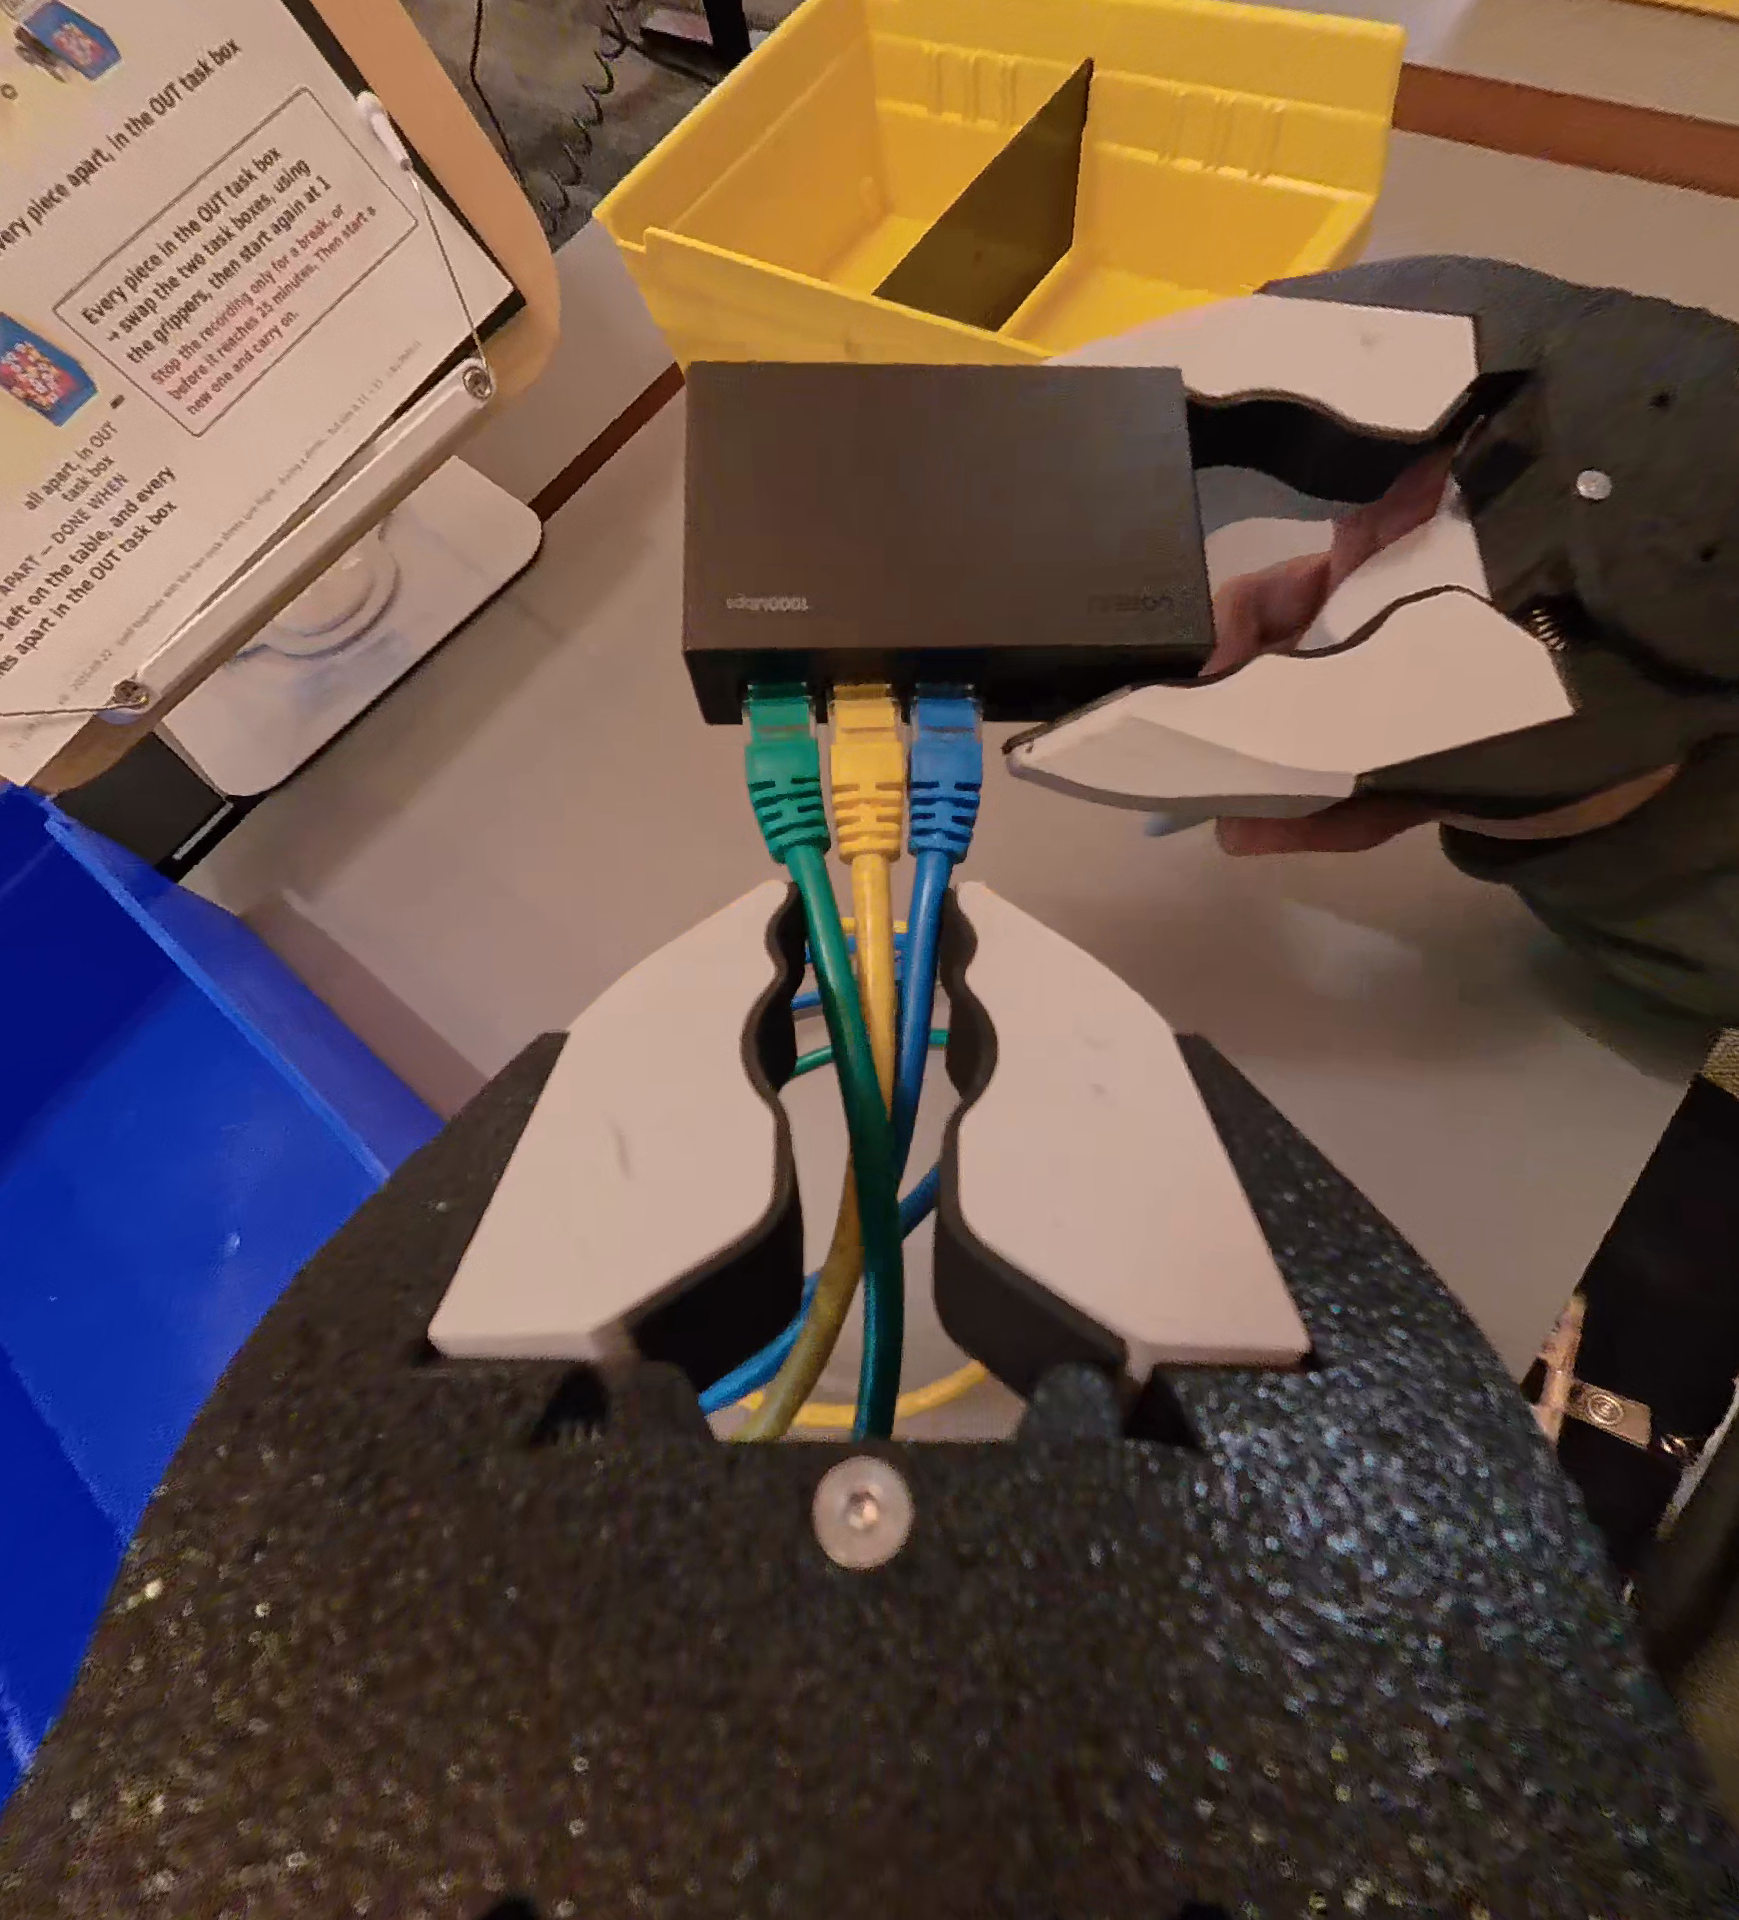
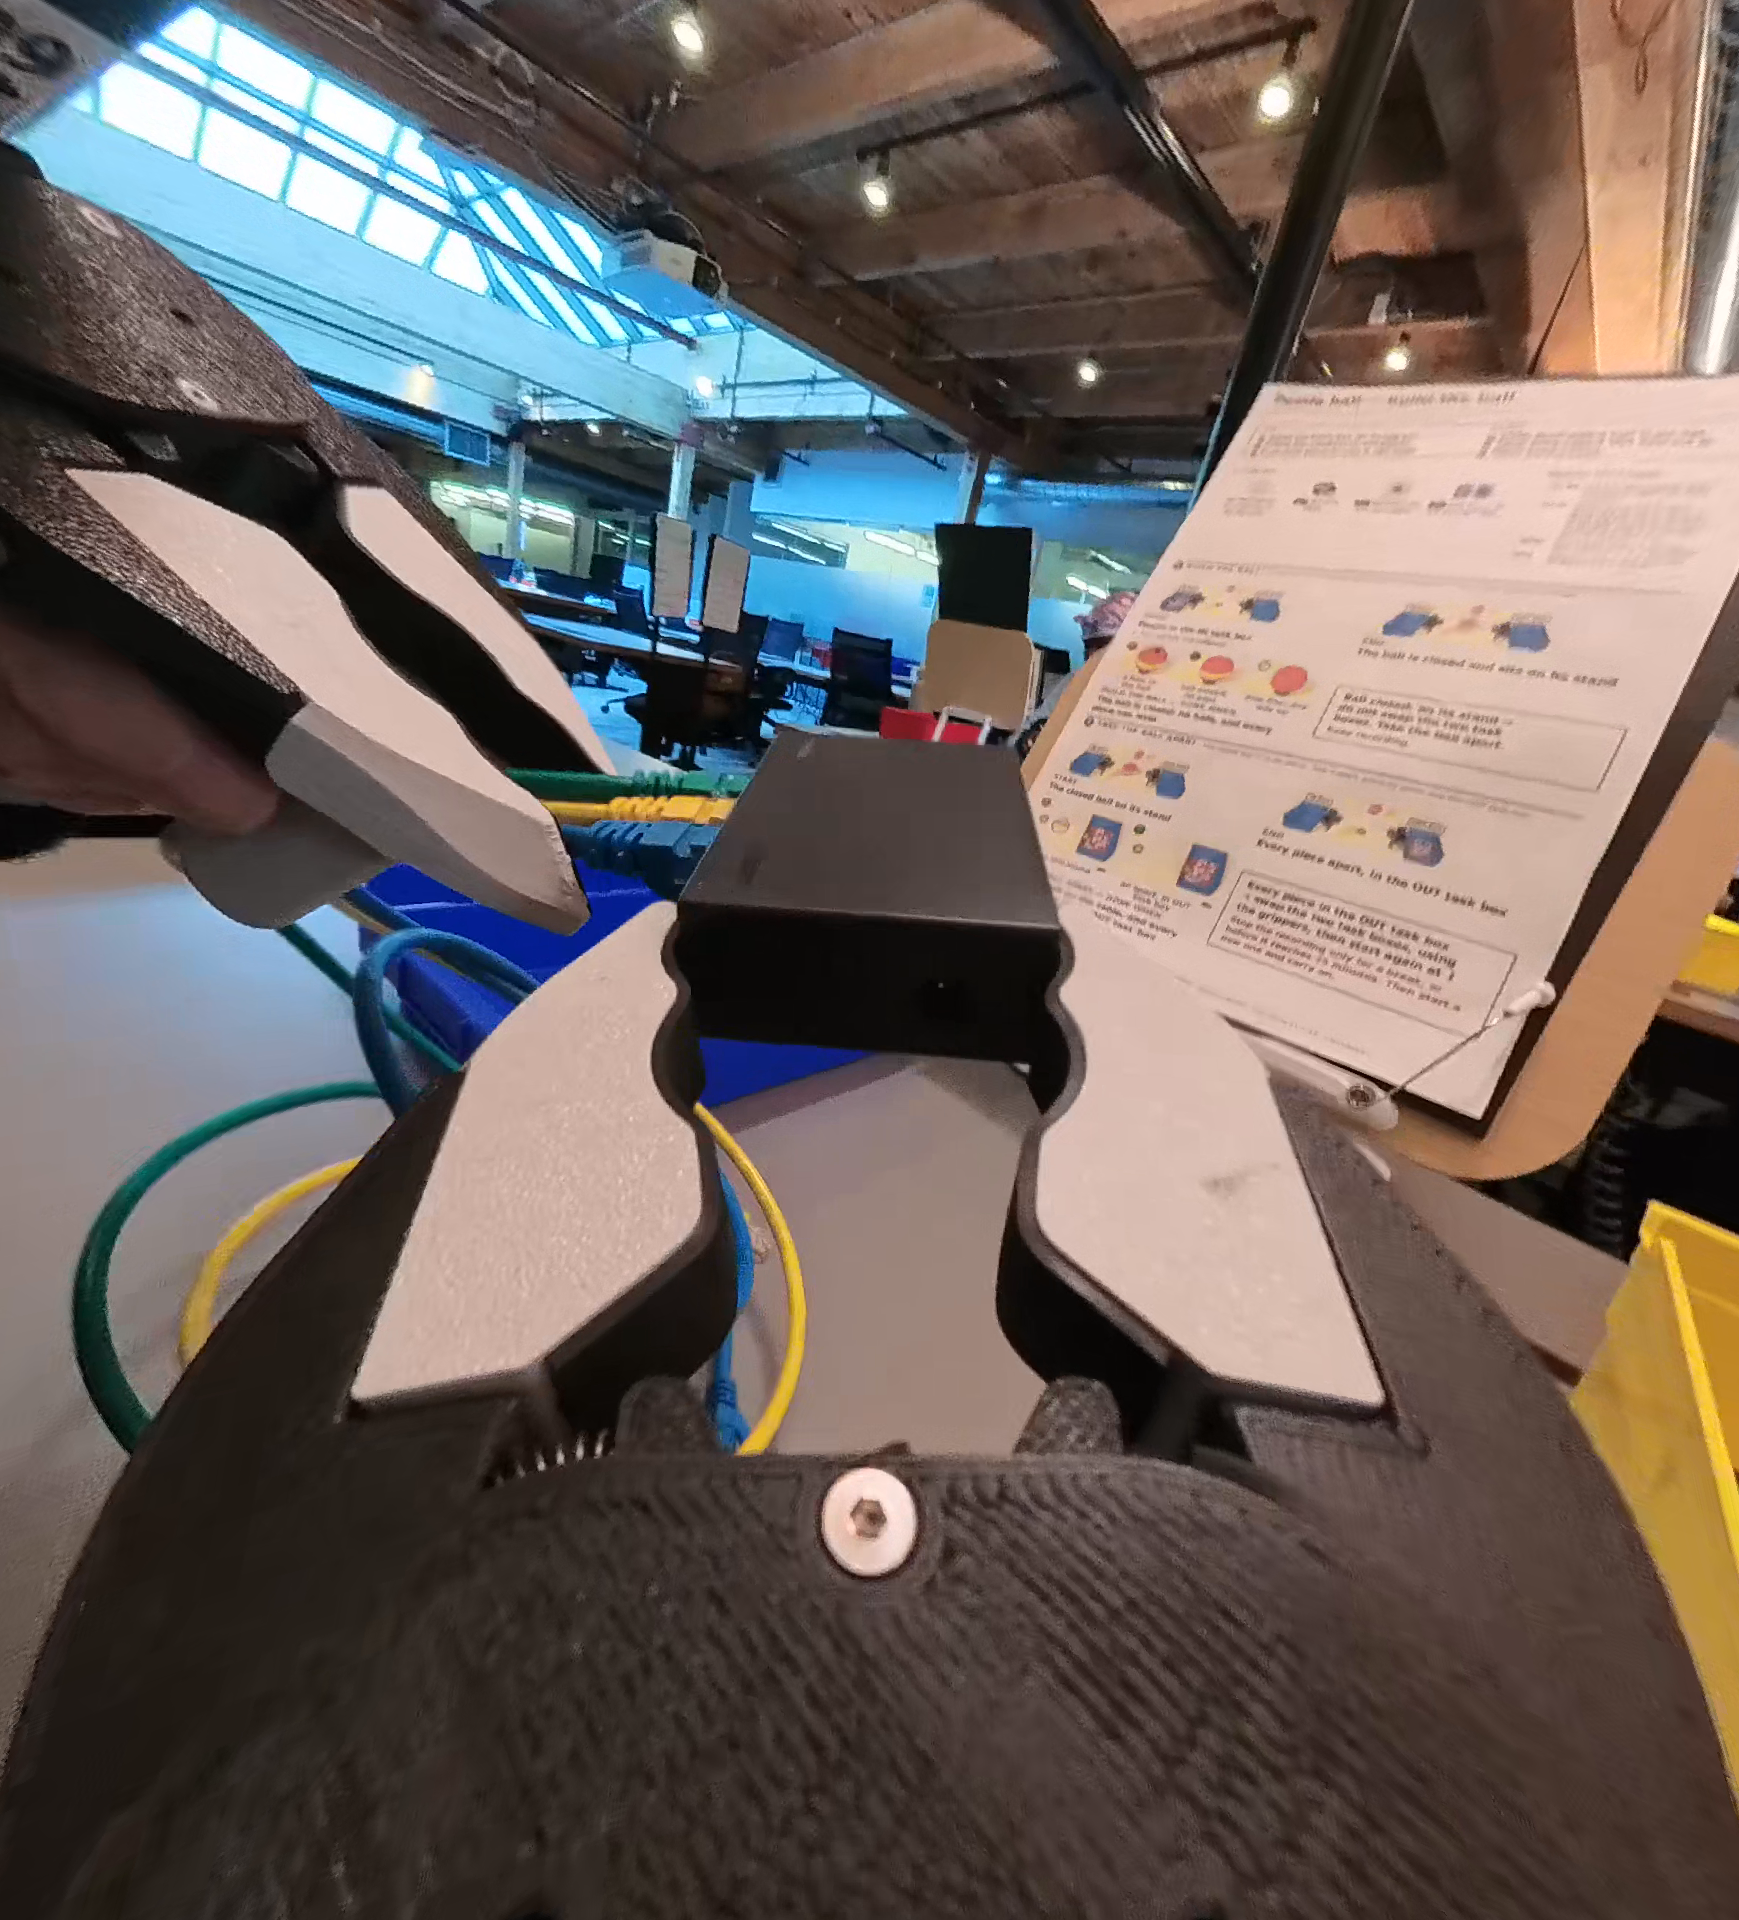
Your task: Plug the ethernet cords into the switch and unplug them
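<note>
The black switch (image 1: 938, 499) is held off the grey table (image 1: 532, 883). My right gripper (image 1: 1104, 582) comes in from the right and is shut on its right end. In the right wrist view its fingers (image 2: 553, 1143) clamp the switch (image 2: 875, 831) on both sides. The green cord (image 1: 787, 769), yellow cord (image 1: 870, 769) and blue cord (image 1: 948, 769) sit side by side in the front ports. My left gripper (image 1: 873, 914) is partly open just behind the plugs, with the three cords running between its fingers. It also shows in the right wrist view (image 2: 584, 831).
A yellow bin (image 1: 1208, 208) with a black divider stands behind the switch. A blue bin (image 1: 117, 1143) is at the left. An instruction sheet on a stand (image 1: 169, 312) is at the back left. Cord loops (image 2: 169, 1195) lie on the table.
</note>
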Tool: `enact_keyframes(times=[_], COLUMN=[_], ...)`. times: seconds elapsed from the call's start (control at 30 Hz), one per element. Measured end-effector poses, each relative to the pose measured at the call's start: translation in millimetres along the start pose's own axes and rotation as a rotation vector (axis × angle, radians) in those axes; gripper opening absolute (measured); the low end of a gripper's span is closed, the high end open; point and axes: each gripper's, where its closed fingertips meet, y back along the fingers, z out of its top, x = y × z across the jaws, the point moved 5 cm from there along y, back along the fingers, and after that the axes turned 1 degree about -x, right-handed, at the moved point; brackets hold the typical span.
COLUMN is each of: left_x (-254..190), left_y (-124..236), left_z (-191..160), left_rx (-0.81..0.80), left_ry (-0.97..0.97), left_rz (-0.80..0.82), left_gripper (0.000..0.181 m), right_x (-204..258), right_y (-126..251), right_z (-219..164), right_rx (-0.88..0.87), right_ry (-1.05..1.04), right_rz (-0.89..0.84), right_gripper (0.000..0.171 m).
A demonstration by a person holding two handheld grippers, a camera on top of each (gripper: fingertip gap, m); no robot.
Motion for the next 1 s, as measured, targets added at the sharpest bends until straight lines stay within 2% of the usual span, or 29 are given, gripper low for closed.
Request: enact_keyframes(times=[0.1, 0.2, 0.33, 0.4, 0.5, 0.63, 0.7, 0.83, 1.0], left_x=[-6.7, -15.4, -4.6, 3.6, 8.6, -6.7, -10.1, -15.8, -16.9], left_y=[2.6, 10.8, 35.7, 44.1, 36.2, 14.0, 8.1, 7.6, -0.9], left_z=[0.0, 1.2, 18.4, 20.1, 11.7, -4.6, -8.1, -11.3, -13.4], left_rx=[-0.062, -0.119, -0.369, -0.451, -0.478, -0.469, -0.48, -0.509, -0.496], left_ry=[-0.017, -0.06, -0.128, -0.07, -0.055, -0.138, -0.141, -0.109, -0.089], left_rz=[-0.086, -0.211, -0.255, -0.347, -0.411, -0.453, -0.468, -0.589, -0.56], left_gripper=[0.03, 0.04, 0.048, 0.048, 0.061, 0.066, 0.065, 0.057, 0.056], right_x=[-2.1, -7.6, -12.0, -12.8, -8.1, 1.8, 6.0, 10.3, 3.9], right_y=[5.8, 11.8, 19.8, 22.7, 26.7, 25.8, 28.6, 30.0, 30.1], right_z=[7.0, 7.6, 2.1, 0.9, 2.3, 0.6, 0.8, -1.2, -4.8], right_rx=[-0.041, -0.064, -0.11, -0.162, -0.25, -0.314, -0.346, -0.356, -0.361], right_ry=[-0.01, -0.122, -0.279, -0.377, -0.494, -0.613, -0.667, -0.675, -0.68], right_rz=[0.065, 0.171, 0.324, 0.392, 0.504, 0.601, 0.675, 0.715, 0.715], right_gripper=[0.062, 0.062, 0.061, 0.061, 0.061, 0.062, 0.062, 0.062, 0.062])
